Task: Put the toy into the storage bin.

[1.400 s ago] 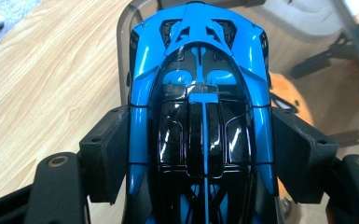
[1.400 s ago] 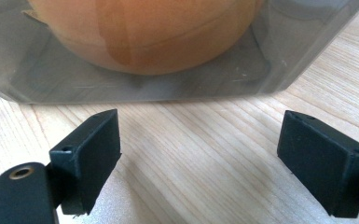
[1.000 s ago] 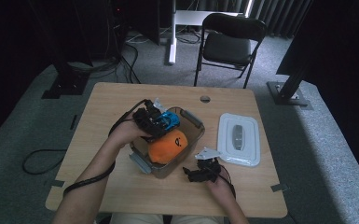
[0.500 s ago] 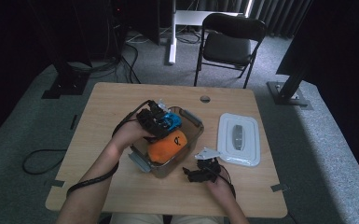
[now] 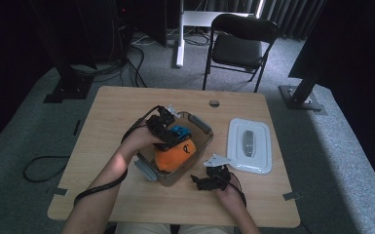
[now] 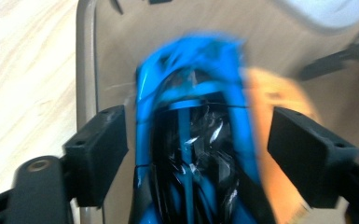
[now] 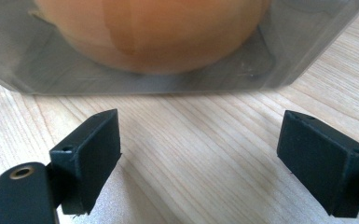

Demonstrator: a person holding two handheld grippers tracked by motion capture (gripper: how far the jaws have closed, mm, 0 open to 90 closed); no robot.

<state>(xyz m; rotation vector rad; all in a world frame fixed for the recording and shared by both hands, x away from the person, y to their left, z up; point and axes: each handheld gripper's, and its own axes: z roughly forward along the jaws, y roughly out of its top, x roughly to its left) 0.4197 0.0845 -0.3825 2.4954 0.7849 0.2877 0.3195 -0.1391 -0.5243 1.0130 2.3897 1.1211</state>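
Observation:
A clear plastic bin (image 5: 203, 127) stands mid-table with an orange plush (image 5: 172, 156) inside. Over the bin, my left gripper (image 5: 171, 138) straddles a blue and black toy (image 5: 179, 131). Its jaws have just been opening. In the left gripper view the blue toy (image 6: 191, 88) sits between the pads of the left gripper (image 6: 196, 144) with a small gap on each side, the orange plush (image 6: 275, 102) beyond it. My right gripper (image 5: 203, 181) rests open on the table before the bin. In its own view the right gripper (image 7: 200, 140) faces the bin wall (image 7: 289, 60) and the plush (image 7: 154, 32).
The bin's white lid (image 5: 249, 145) lies flat to the right of the bin. A black folding chair (image 5: 238, 44) stands beyond the table's far edge. Bare wood (image 5: 107, 112) lies left and behind the bin.
The left hand has shifted slightly toward the bin's middle with the blue toy between its jaws. The right hand has kept still.

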